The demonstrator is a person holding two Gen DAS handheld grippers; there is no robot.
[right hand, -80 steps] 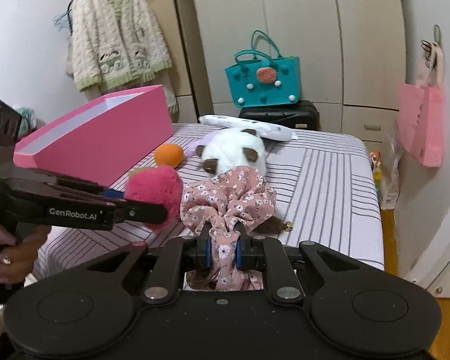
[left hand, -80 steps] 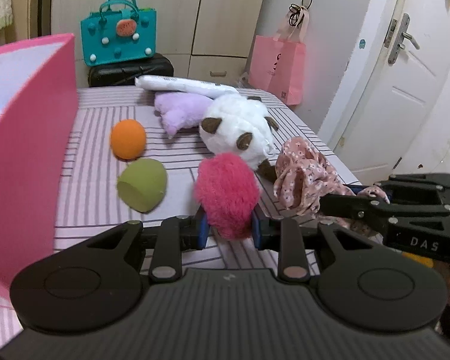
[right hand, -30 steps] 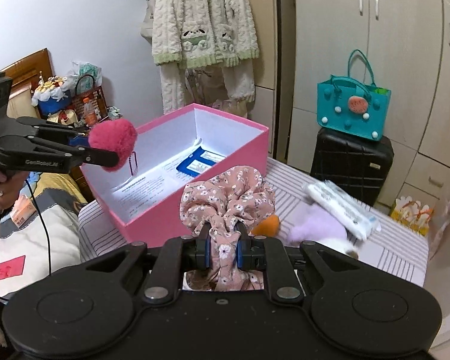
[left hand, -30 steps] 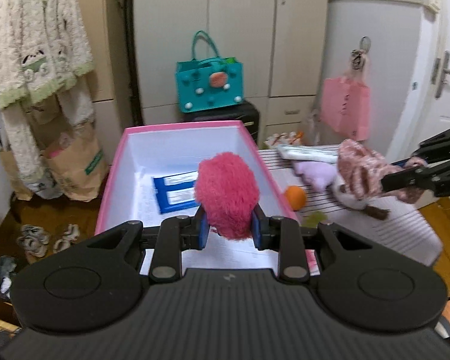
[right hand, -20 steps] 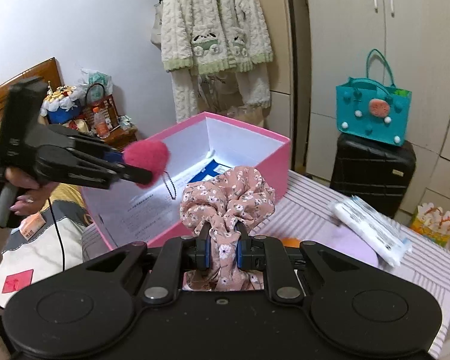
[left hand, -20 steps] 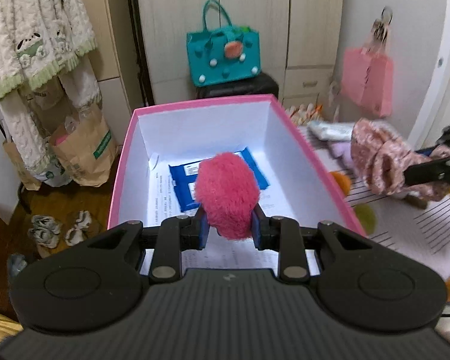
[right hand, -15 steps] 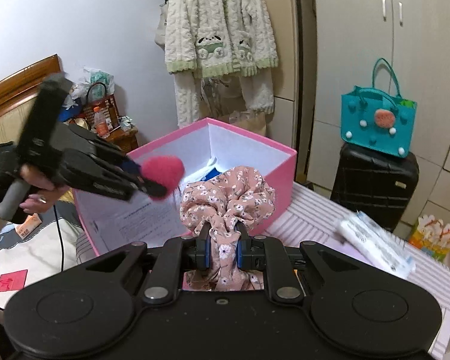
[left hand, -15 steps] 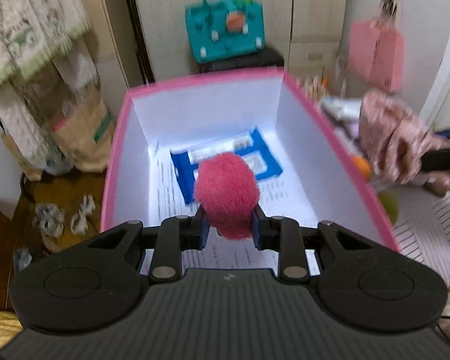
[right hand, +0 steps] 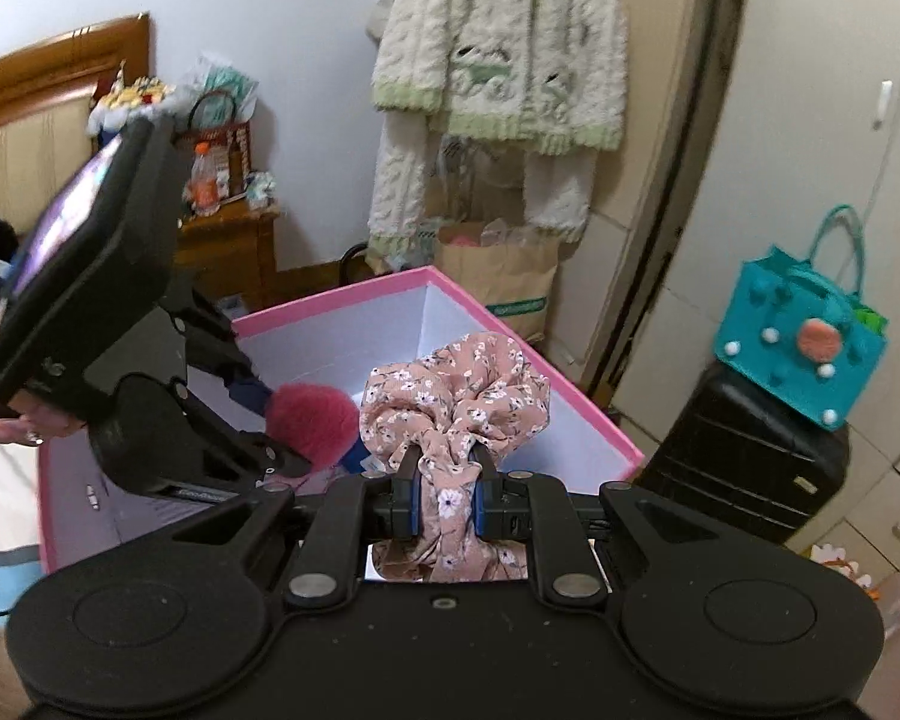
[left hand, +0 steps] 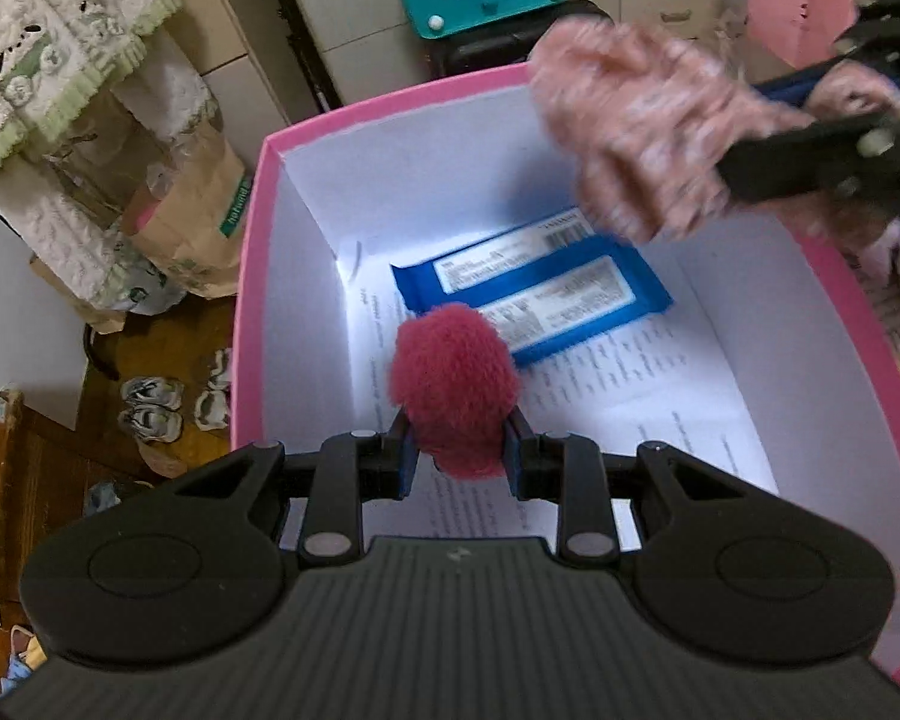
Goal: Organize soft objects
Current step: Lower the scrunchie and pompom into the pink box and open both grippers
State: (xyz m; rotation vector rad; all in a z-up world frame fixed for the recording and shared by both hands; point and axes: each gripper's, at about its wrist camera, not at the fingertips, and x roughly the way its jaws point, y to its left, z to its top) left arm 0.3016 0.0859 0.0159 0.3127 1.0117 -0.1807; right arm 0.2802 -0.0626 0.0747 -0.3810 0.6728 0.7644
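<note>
A fluffy pink pom-pom [left hand: 453, 384] sits between the pads of my left gripper [left hand: 456, 450], which is shut on it and tilted down over the inside of the open pink box [left hand: 252, 276]. In the right wrist view my right gripper [right hand: 444, 483] is shut on a floral pink scrunchie [right hand: 456, 396], just above the near wall of the box [right hand: 588, 420]. The scrunchie [left hand: 642, 126] hangs blurred over the box's far right corner in the left wrist view. The pom-pom [right hand: 312, 420] shows beside the scrunchie, over the box.
A blue packet [left hand: 534, 294] and a printed sheet [left hand: 660, 384] lie on the box floor. A teal bag [right hand: 798, 342] stands on a black suitcase [right hand: 744, 468] by the wardrobe. A knitted cardigan [right hand: 498, 60] hangs behind the box. Shoes [left hand: 150, 408] lie on the floor at the left.
Both grippers have travelled from the striped bed surface to the pink box. The left one now tips down into it with the pom-pom; the scrunchie has come in over the box's far corner.
</note>
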